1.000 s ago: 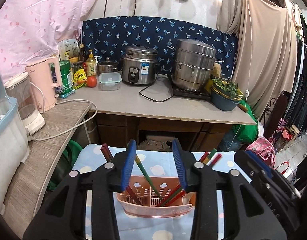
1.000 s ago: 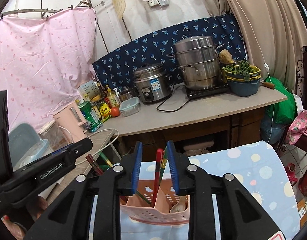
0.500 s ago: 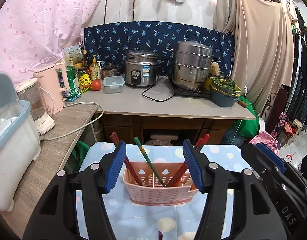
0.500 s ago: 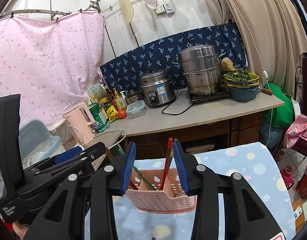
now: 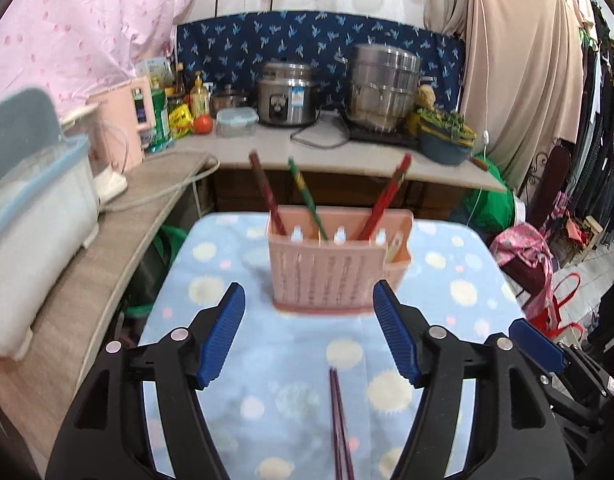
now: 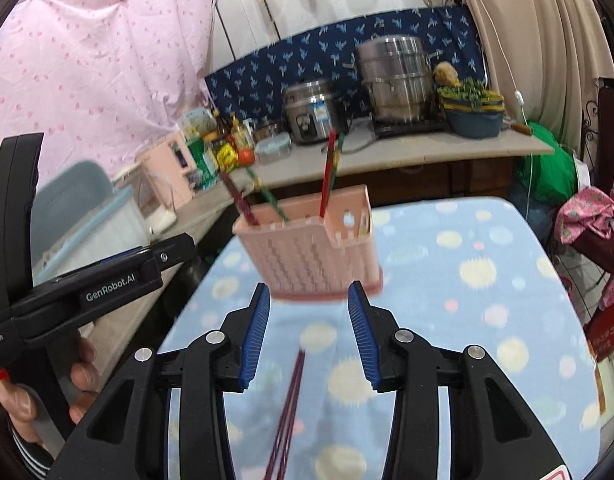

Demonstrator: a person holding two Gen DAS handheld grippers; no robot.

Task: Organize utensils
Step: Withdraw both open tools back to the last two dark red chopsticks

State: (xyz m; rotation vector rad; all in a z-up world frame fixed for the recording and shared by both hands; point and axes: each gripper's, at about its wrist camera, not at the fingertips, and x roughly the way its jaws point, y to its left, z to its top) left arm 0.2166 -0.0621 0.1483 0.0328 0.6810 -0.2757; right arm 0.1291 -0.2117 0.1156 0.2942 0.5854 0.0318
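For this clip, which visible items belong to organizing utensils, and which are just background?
Job items:
pink slotted plastic utensil basket
red and green chopsticks standing in it
dark maroon chopsticks lying on the blue dotted cloth

Background:
steel rice cooker
stacked steel steamer pot
pink kettle

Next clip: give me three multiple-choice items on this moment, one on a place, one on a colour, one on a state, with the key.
1. Where do the dark red chopsticks lie?
A. In the pink basket
B. On the dotted cloth, in front of the basket
C. On the counter

2. What colour is the utensil basket?
A. Pink
B. Green
C. White

3. How is the left tool?
A. Shut on a chopstick
B. Open and empty
C. Shut on the basket

Key: 1 B, they rest flat on the cloth nearer the cameras; 2 A, its slotted wall is pink; 3 B, nothing sits between its spread blue pads.
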